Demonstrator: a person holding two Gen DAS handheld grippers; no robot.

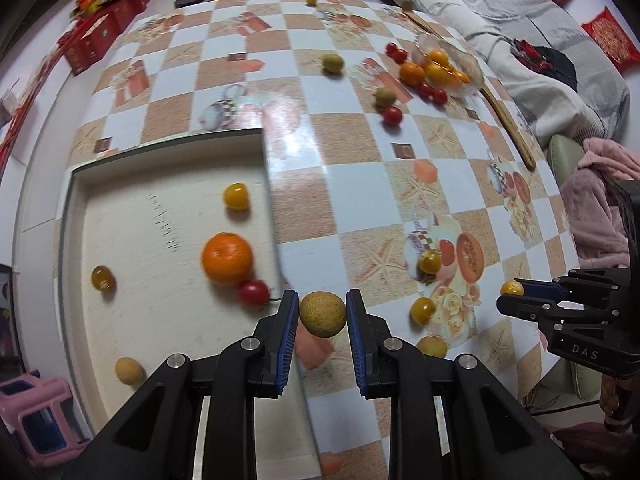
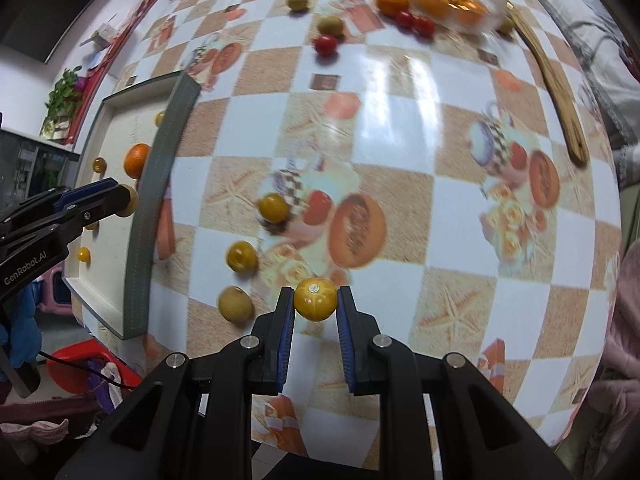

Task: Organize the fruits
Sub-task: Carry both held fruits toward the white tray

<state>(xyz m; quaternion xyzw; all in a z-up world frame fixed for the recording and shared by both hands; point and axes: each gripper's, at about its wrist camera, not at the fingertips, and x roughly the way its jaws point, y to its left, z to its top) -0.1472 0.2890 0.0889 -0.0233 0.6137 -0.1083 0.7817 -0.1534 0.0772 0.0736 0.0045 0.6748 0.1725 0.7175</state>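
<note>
My left gripper (image 1: 322, 312) is shut on a tan longan (image 1: 322, 314), held in the air beside the right wall of a shallow white tray (image 1: 160, 184). The tray holds an orange (image 1: 227, 258), a red cherry tomato (image 1: 253, 292), yellow tomatoes and another longan (image 1: 129, 370). My right gripper (image 2: 315, 300) is shut on a yellow cherry tomato (image 2: 315, 298) above the checked tablecloth; in the left wrist view that gripper (image 1: 516, 292) shows at the right. More yellow tomatoes (image 2: 273, 208) (image 2: 241, 256) and a longan (image 2: 235, 304) lie loose on the cloth below it.
A glass bowl (image 1: 472, 65) of orange fruit stands at the far right of the table, with red tomatoes (image 1: 392, 115), green fruits (image 1: 333, 63) and a wooden spatula (image 1: 510, 124) around it. Red boxes (image 1: 96, 36) and snack packets line the far edge. Bedding lies beyond the right edge.
</note>
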